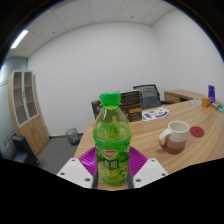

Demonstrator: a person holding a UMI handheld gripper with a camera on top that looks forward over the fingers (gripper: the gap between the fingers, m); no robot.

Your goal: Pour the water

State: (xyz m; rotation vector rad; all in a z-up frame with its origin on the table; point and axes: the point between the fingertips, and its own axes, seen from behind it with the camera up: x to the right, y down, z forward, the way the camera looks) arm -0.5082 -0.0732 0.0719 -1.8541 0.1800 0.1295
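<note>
At the far left a wooden cabinet (27, 105) stands against the wall, with a small grey bin (71, 135) on the floor beside it. In the middle, the claw (112, 168) grips a green bottle (112, 140), both purple pads (89, 157) pressing its sides. The bottle stands upright, long axis vertical, green cap (110, 99) on top, blocking part of the black chairs (140, 99) behind. Its liquid looks yellow-green. To its right, on the wooden worktop (200, 135), sits a white mug (176, 136) with handle toward the bottle; its contents cannot be seen. Farther right a blue item (210, 92) stands on a desk.
</note>
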